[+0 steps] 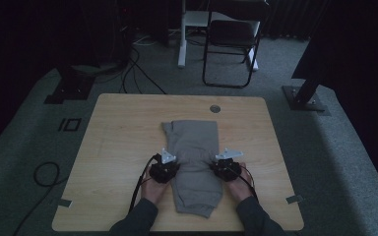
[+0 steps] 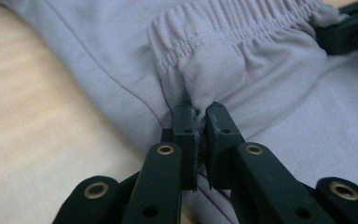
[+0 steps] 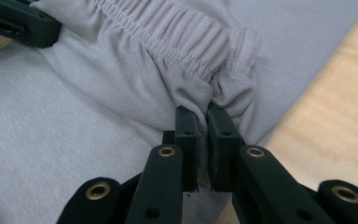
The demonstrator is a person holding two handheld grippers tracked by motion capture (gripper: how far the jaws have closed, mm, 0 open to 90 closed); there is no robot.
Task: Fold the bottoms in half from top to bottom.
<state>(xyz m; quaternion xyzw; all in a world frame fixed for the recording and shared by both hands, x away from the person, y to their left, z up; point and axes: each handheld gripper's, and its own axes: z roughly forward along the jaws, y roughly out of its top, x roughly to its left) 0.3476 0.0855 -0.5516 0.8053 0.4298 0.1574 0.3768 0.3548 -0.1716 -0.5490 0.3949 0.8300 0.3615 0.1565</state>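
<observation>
Fingers, left gripper view: I had the left gripper (image 2: 201, 122) with its two black fingers (image 2: 185, 135) pressed together on a pinch of the grey cotton trousers (image 2: 261, 121), just under the gathered elastic waistband (image 2: 223, 32).
Far corner, left gripper view: I saw the other gripper's black jaw at the opposite end of that waistband; pale wood showed at the left.
Fingers, right gripper view: I held the right gripper (image 3: 202, 122) the same way, its fingers (image 3: 221, 140) clamped on a fold of the trousers (image 3: 74, 126) below the waistband (image 3: 168, 32).
Edge, right gripper view: the fabric ended near my jaws and bare wood lay to the right.
High view, trousers: they (image 1: 193, 142) lay flat in the middle of the light wooden table (image 1: 113, 142), folded over on themselves.
High view, grippers: my left gripper (image 1: 164, 168) sat at the garment's left edge and my right gripper (image 1: 226, 167) at its right edge, level with each other.
High view, background: a black folding chair (image 1: 231, 39) stood beyond the table on grey carpet.
</observation>
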